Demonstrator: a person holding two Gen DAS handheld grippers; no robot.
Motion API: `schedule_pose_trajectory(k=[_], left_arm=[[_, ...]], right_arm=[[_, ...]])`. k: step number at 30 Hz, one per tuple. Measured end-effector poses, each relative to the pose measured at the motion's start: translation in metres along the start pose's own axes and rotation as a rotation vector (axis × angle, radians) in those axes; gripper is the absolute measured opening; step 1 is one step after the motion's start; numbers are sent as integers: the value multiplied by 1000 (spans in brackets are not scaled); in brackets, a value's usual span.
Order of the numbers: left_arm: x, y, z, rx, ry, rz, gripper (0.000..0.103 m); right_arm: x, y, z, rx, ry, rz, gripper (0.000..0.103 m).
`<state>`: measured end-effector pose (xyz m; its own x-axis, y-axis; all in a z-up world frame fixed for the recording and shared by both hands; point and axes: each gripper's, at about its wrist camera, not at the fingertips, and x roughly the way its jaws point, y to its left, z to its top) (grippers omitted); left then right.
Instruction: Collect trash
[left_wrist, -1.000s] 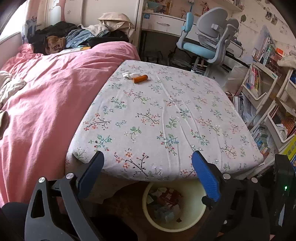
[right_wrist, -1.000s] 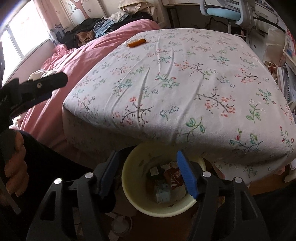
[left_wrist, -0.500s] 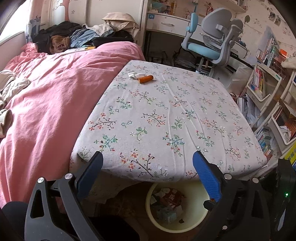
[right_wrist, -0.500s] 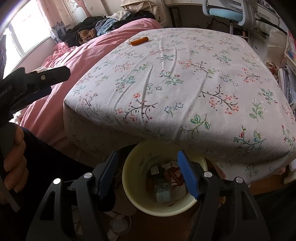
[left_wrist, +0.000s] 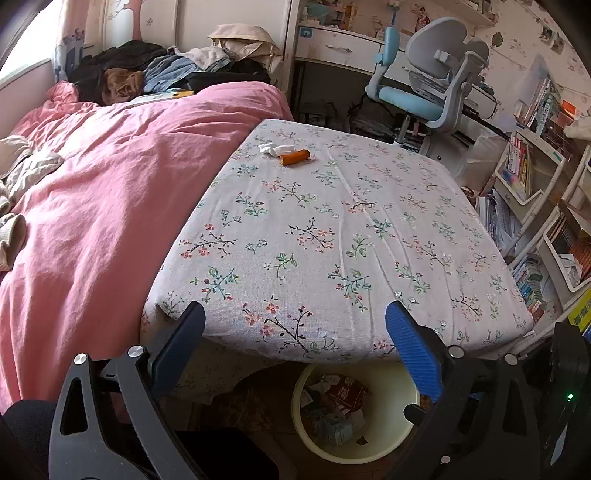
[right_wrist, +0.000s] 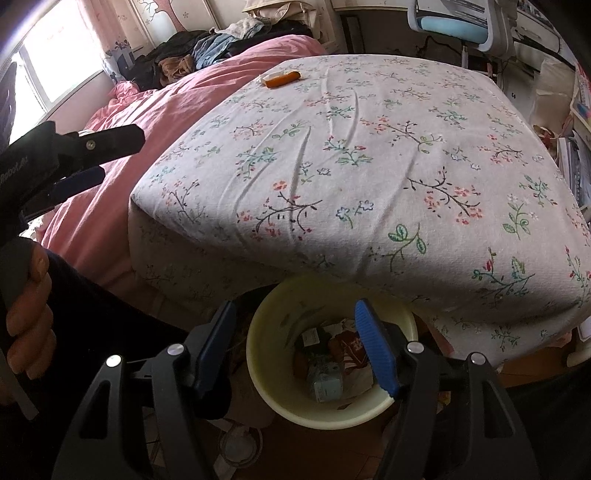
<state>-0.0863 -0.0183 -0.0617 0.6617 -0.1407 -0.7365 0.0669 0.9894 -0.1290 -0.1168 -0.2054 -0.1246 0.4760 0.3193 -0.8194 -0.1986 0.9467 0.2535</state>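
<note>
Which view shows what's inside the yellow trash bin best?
The right wrist view: the bin sits nearly whole between the open right gripper, wrappers and a small box visible. In the left wrist view the bin is partly hidden.

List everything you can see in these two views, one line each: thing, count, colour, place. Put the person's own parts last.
orange tube: one, orange, far side of floral sheet
crumpled wrapper: one, white, touching the tube's left
bin: one, pale yellow, on floor below the sheet's near edge, holding trash
floral sheet: one, white with flowers, bare mattress part
duvet: one, pink, left
clothes pile: one, mixed dark, at headboard
desk chair: one, grey and blue, beyond bed
bookshelves: white, right
left gripper: open, empty
right gripper: open, empty, over bin
hand: one, left edge, holding left gripper's handle
</note>
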Motion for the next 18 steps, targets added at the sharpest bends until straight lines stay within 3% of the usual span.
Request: schedule_pose_trajectory(k=[18], left_arm=[[2,2,-1,-2,6,5,95]], right_arm=[[0,0,0,1,0,5,65]])
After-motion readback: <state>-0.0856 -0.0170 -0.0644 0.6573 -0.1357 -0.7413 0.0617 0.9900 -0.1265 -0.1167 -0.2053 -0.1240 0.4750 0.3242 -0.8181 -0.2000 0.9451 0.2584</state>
